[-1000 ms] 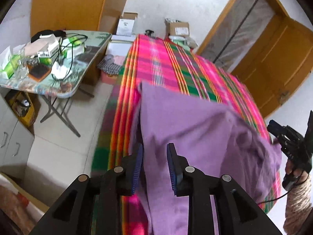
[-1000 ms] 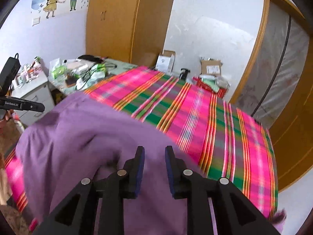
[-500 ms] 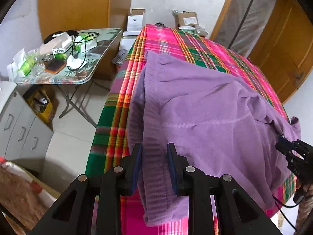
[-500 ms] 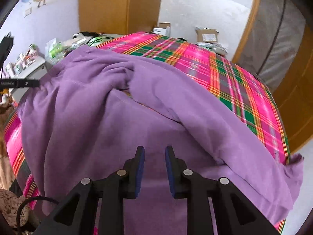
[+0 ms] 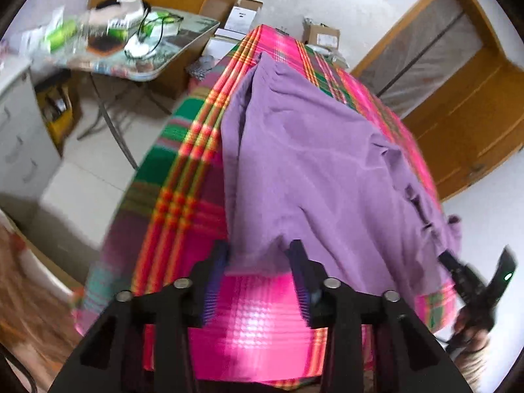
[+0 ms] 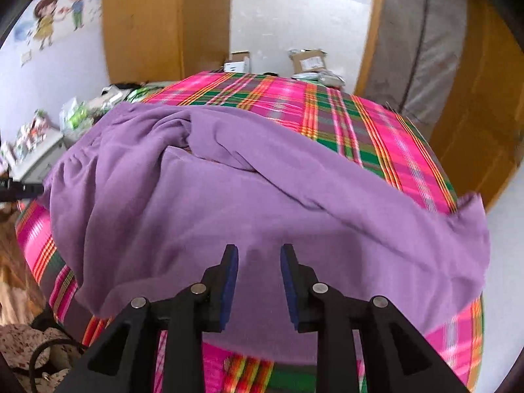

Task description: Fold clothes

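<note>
A purple garment [image 5: 314, 163] lies spread across a bed draped in a pink, green and orange plaid cover [image 5: 183, 196], its near hem hanging toward the foot of the bed. A second ago the cloth was lifted and billowing between the two hands; now it rests on the bed, laid out but rumpled, with a long ridge running across its upper part in the right wrist view.

The left gripper [image 5: 258, 262] has just been opening, and its jaws stand moderately wide — the garment's near left corner droops between them, though the pads no longer appear to press it. The right gripper [image 6: 258, 262] has also just been opening, to a narrower gap, and hangs over the near edge of the cloth with fabric showing behind the gap, not pinched.

Both releases suggest the laying-out step is ending, and the folding proper has yet to begin; the ridge and the loose flap at the far right corner probably need smoothing first.

Beside the bed stands a cluttered folding worktop [image 5: 170, 62], well apart from the garment, and cardboard boxes [image 6: 308, 60] sit beyond the bed's far end.
</note>
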